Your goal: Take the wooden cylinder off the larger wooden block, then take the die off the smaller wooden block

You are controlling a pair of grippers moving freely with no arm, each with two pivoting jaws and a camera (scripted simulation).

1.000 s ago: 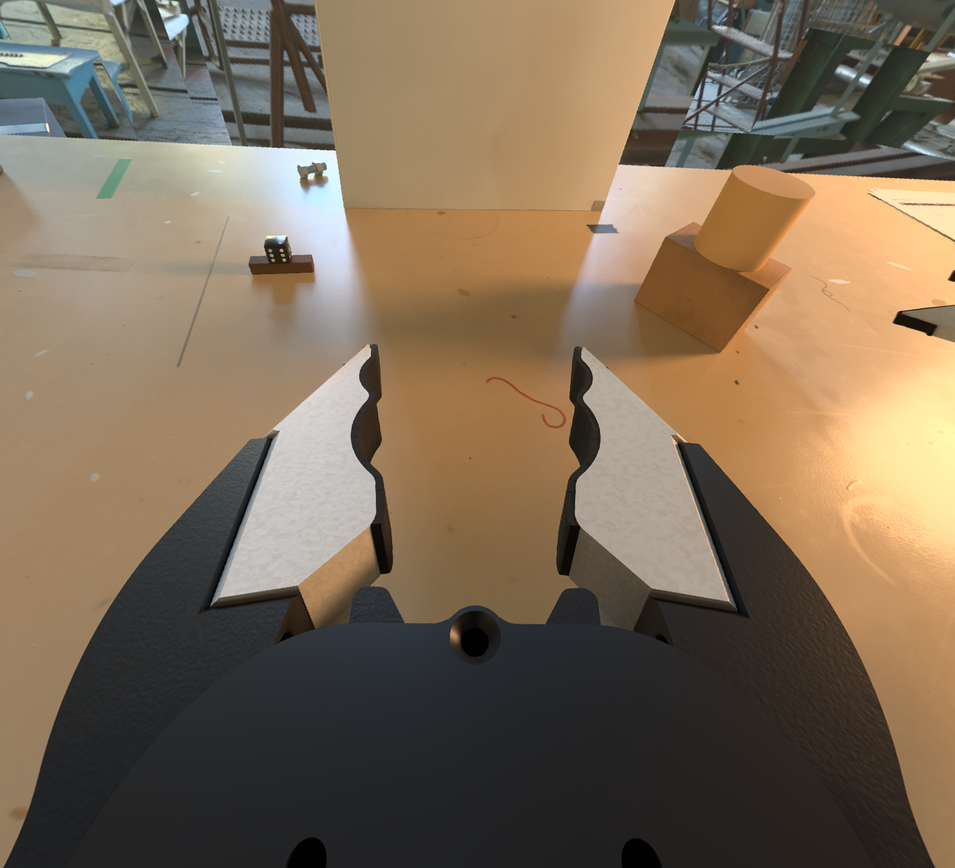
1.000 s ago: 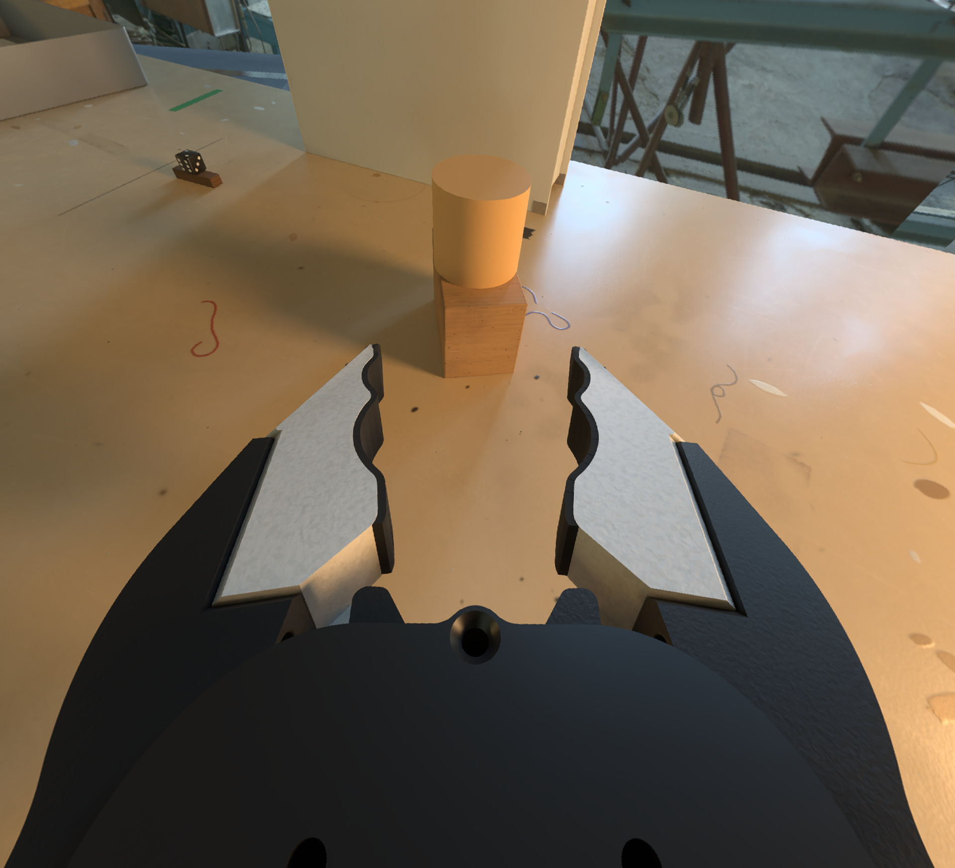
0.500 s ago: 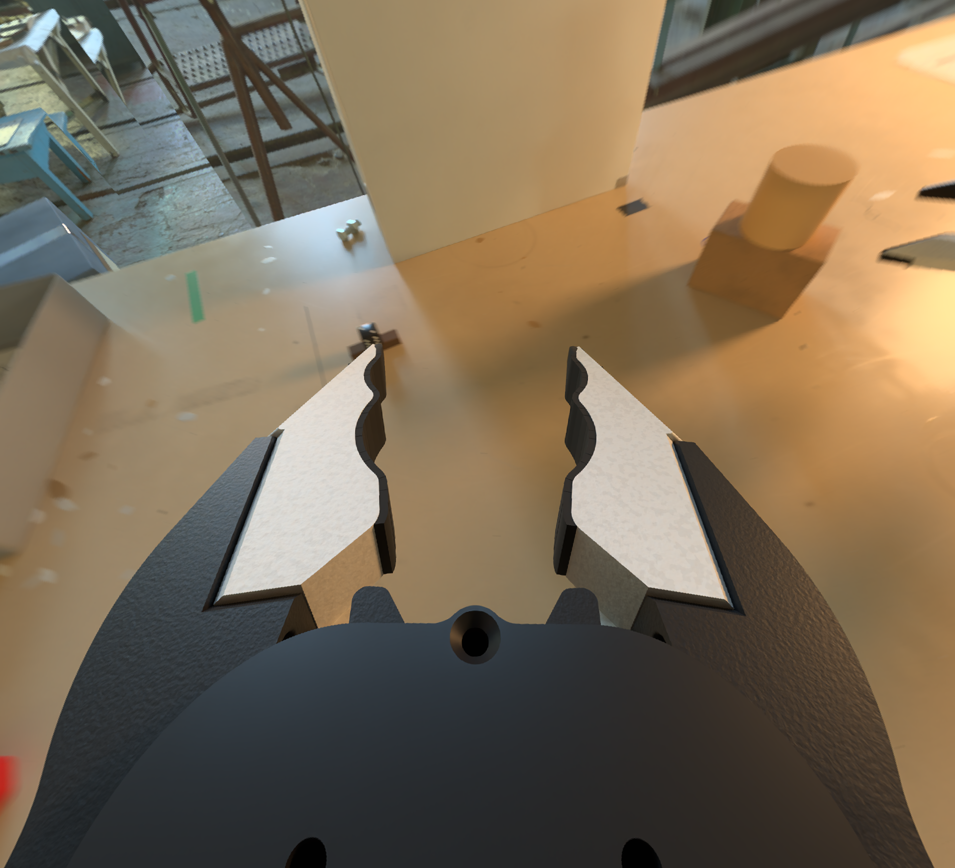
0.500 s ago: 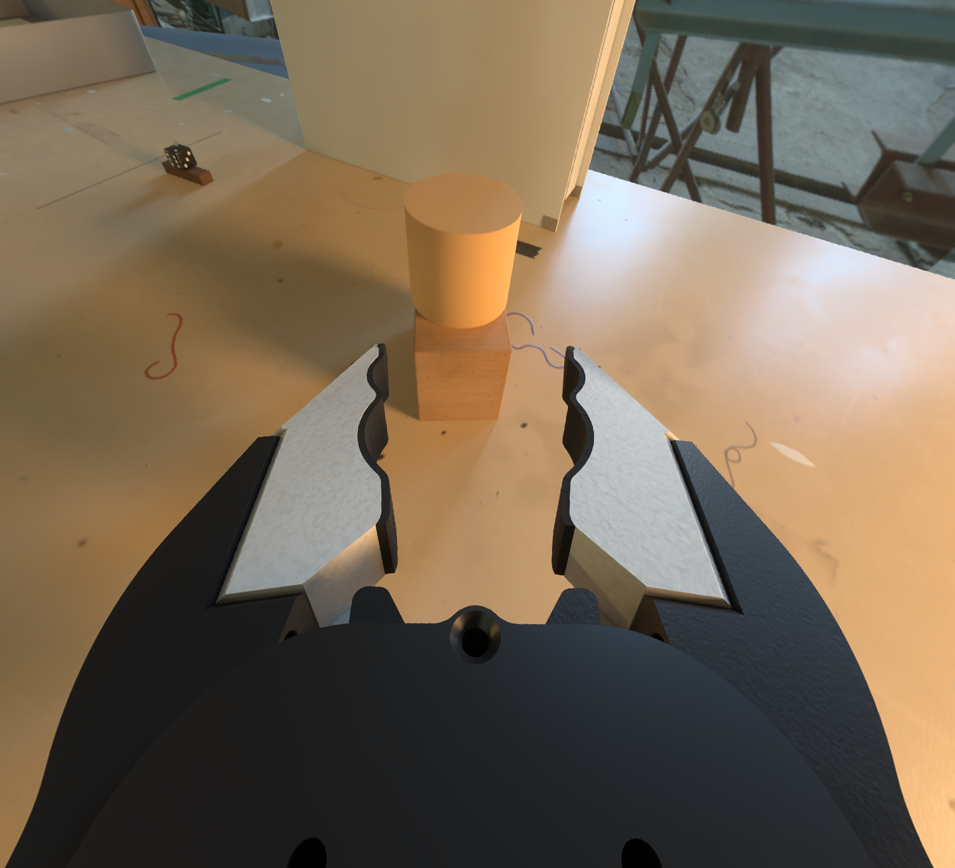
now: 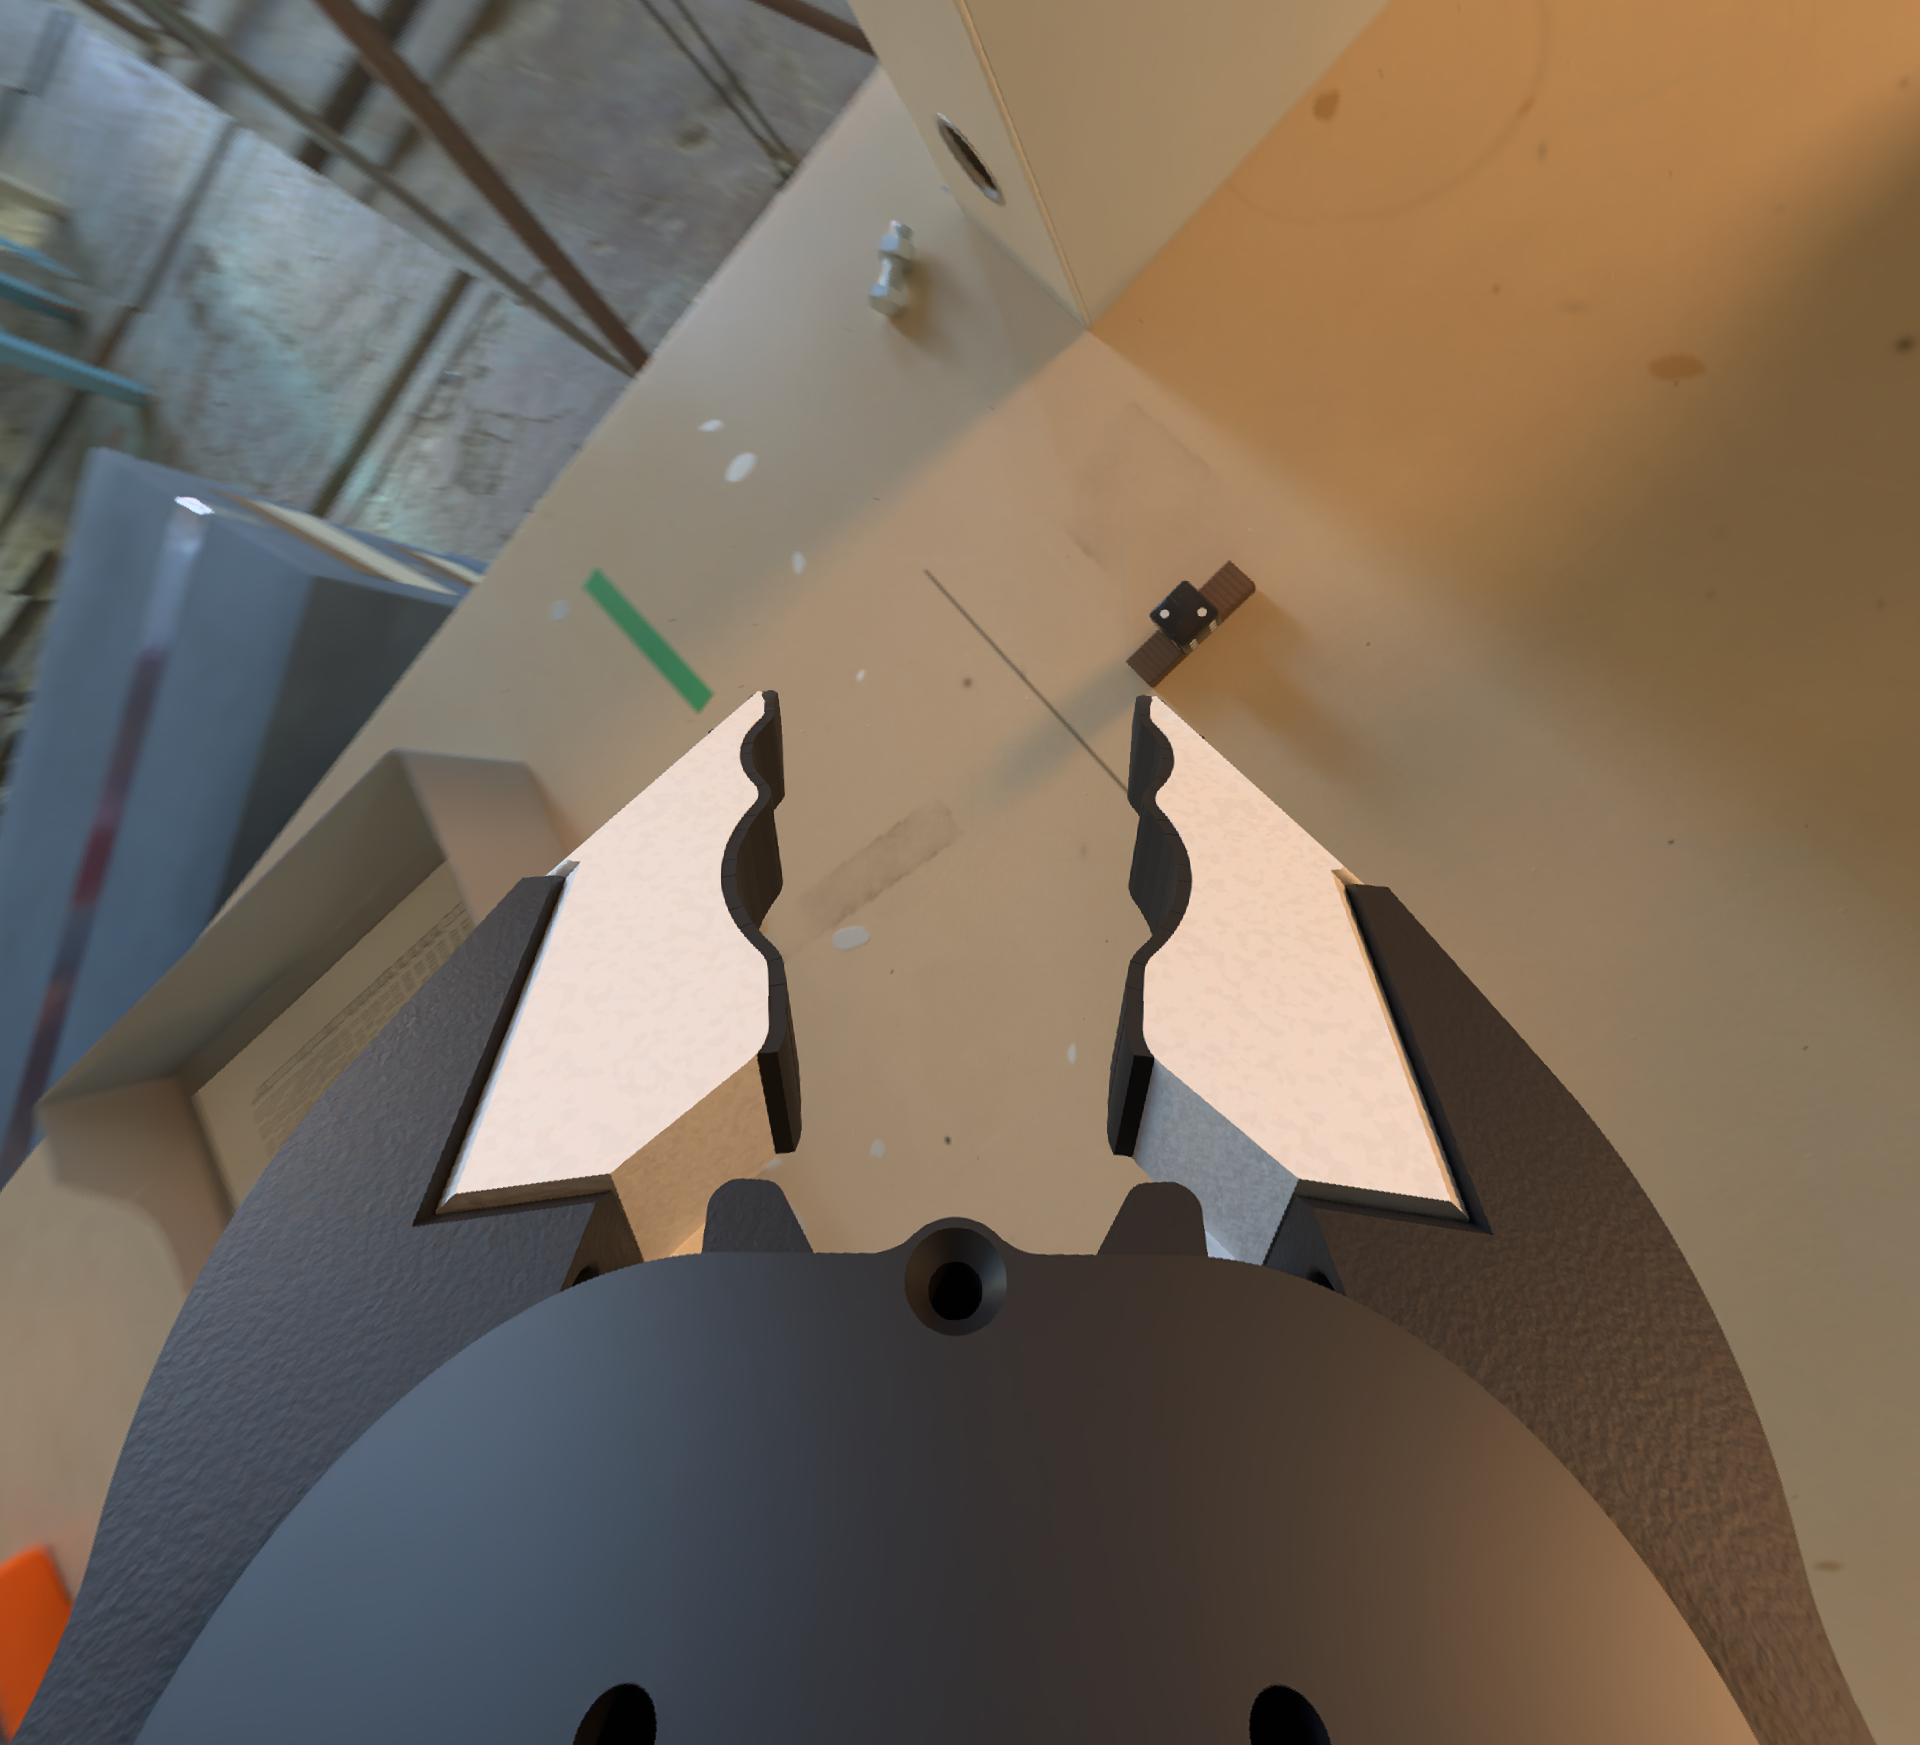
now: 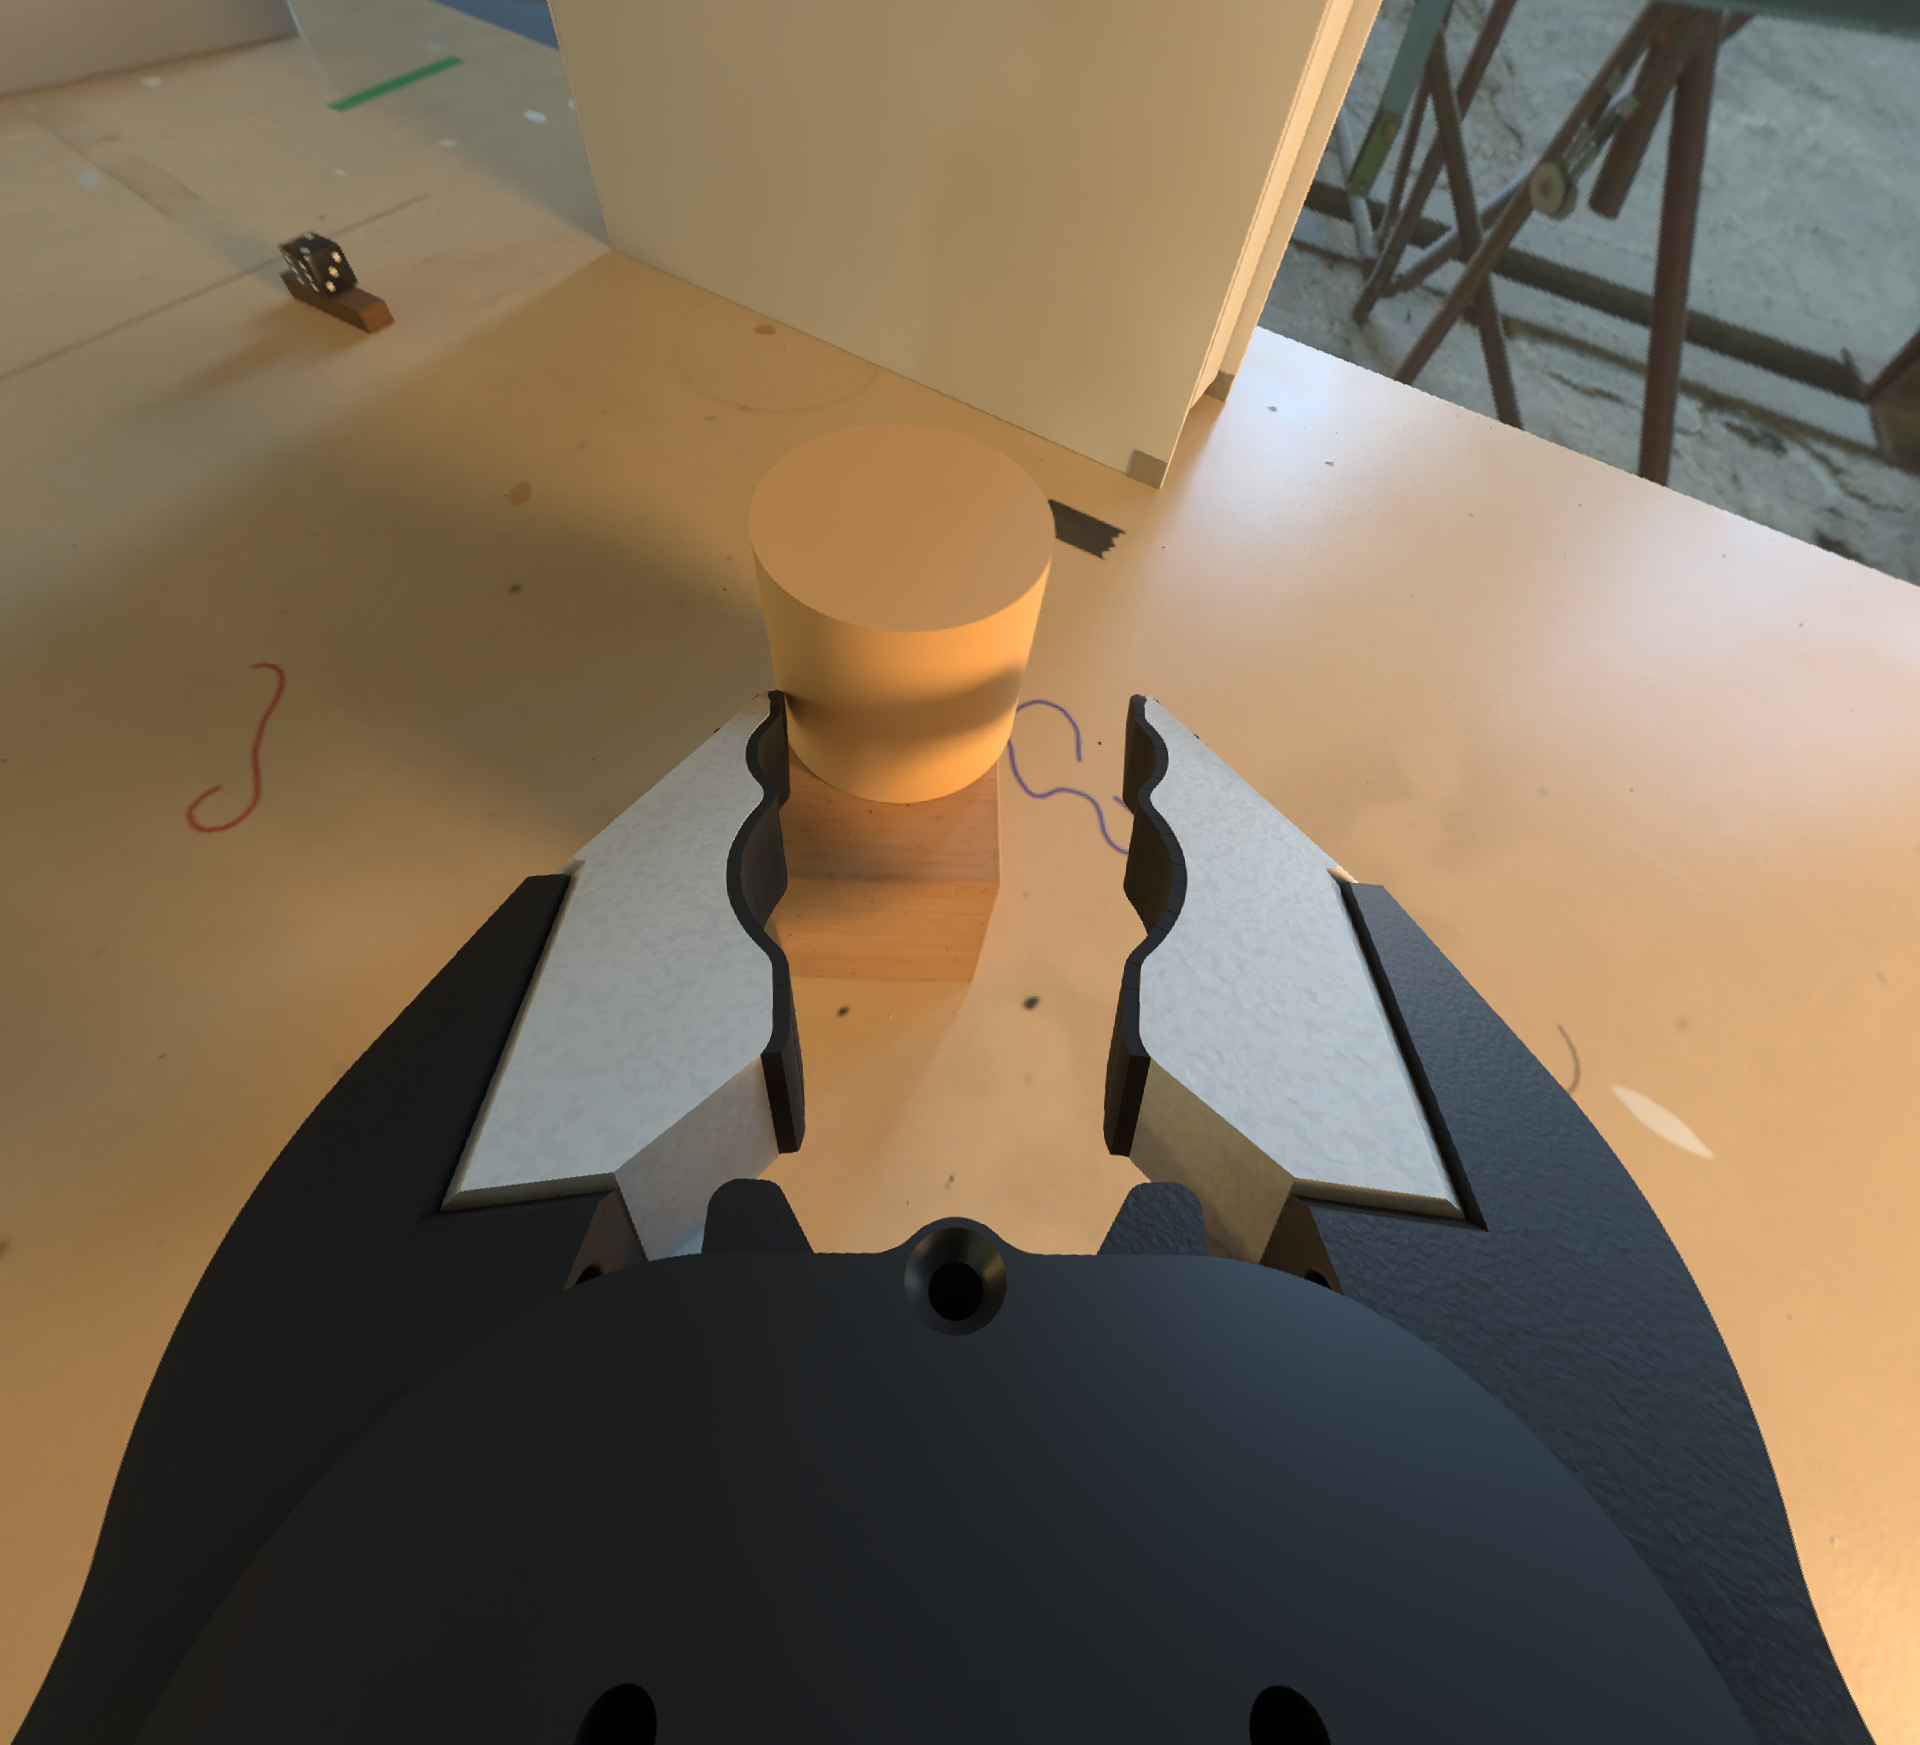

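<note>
Straight ahead of the right gripper (image 6: 954, 729), a pale round wooden cylinder (image 6: 900, 625) stands upright on the larger wooden block (image 6: 885, 885), a light brown cube resting on the tan, scuffed tabletop (image 6: 1455, 656). This gripper's white, wavy-edged fingers (image 6: 644, 957) are spread wide apart and hold nothing. Its left fingertip appears right against the lower left side of the cylinder, though contact cannot be confirmed; the right fingertip stands clear of it, over a blue scribble (image 6: 1060, 781) drawn on the table. A red scribble (image 6: 244, 755) lies well off to the left, and a tall cream-coloured box (image 6: 935, 116) rises just behind the cylinder.

Far to the left in the right wrist view, the small black die with white pips (image 6: 318, 261) sits on the smaller wooden block (image 6: 348, 305), a thin dark brown slab.

Seen from the left wrist view, which is rolled to one side so the table runs diagonally, the left gripper (image 5: 954, 708) also has its fingers wide apart and empty. The die (image 5: 1184, 612) on its dark slab (image 5: 1195, 630) lies just beyond and slightly right of the right fingertip, apart from it. A strip of green tape (image 5: 646, 641) and a thin dark line (image 5: 1023, 677) mark the table near the fingertips, a small metal bolt (image 5: 894, 282) lies by the cream box (image 5: 1143, 33), and a grey open bin (image 5: 312, 916) sits at the left.
</note>
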